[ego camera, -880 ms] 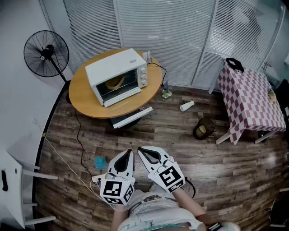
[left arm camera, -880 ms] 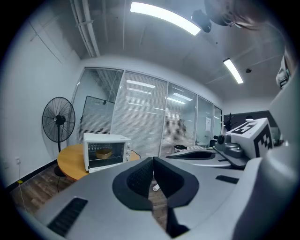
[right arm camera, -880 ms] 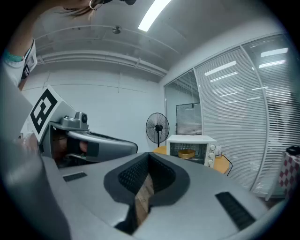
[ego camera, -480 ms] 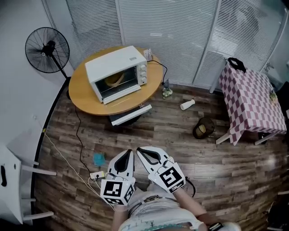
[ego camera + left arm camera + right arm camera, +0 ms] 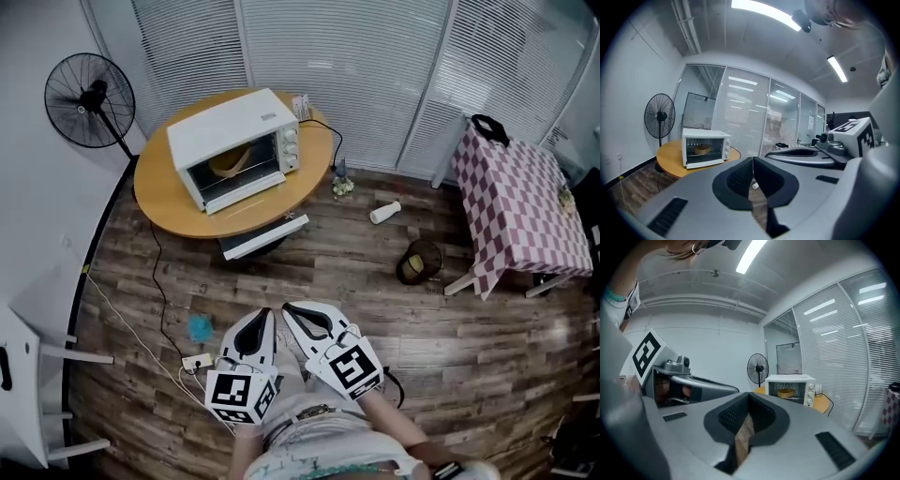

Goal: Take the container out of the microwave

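Note:
A white microwave (image 5: 234,143) stands on a round wooden table (image 5: 187,214) across the room, far from both grippers. A tan container (image 5: 228,166) shows inside it behind the front glass, and appears again in the left gripper view (image 5: 702,149) and the right gripper view (image 5: 786,392). My left gripper (image 5: 265,315) and right gripper (image 5: 290,308) are held side by side close to my body, over the wooden floor. Both have their jaws pressed together with nothing between them. Each gripper view looks toward the microwave (image 5: 705,147) (image 5: 790,389).
A black standing fan (image 5: 89,98) is left of the table. A red-checked table (image 5: 520,202) stands at the right. On the floor lie a dark basket (image 5: 417,262), a white cup (image 5: 384,212), a blue object (image 5: 200,328) and a power strip (image 5: 197,361) with a cable. A white chair (image 5: 28,375) is at the far left.
The table and microwave have drifted a little left and up in the head view. Both grippers stay shut in the same place near my body.

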Demonstrator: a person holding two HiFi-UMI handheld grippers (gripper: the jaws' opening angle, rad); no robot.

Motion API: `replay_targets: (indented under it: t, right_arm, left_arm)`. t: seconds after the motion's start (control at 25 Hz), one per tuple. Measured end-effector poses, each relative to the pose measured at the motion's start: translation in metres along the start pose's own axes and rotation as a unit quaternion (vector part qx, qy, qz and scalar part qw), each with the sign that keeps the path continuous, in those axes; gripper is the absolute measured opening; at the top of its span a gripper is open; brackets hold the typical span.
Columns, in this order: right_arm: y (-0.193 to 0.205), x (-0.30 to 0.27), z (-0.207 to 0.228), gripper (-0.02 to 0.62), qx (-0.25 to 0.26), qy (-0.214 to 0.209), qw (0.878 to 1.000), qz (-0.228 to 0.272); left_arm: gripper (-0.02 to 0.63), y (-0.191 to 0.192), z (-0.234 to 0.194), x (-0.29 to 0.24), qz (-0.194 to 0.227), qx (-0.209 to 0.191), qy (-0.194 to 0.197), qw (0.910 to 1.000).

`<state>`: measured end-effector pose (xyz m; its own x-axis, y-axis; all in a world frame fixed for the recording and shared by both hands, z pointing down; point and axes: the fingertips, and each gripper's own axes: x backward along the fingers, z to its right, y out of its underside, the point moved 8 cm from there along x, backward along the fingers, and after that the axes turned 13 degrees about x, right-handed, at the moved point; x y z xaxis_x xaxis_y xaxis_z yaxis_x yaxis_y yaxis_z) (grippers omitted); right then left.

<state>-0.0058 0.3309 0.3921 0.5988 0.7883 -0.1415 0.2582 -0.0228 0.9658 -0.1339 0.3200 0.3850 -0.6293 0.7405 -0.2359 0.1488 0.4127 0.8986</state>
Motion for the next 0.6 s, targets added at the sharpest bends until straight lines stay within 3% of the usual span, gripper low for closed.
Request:
replay_targets:
  t: [0.6]
  right_arm:
    - [0.002, -0.081, 0.066, -0.008, -0.004, 0.04, 0.999, -0.006]
  left_arm:
    - [0.015, -0.046, -0.059, -0.087, -0.008, -0.016, 0.04, 0.9991]
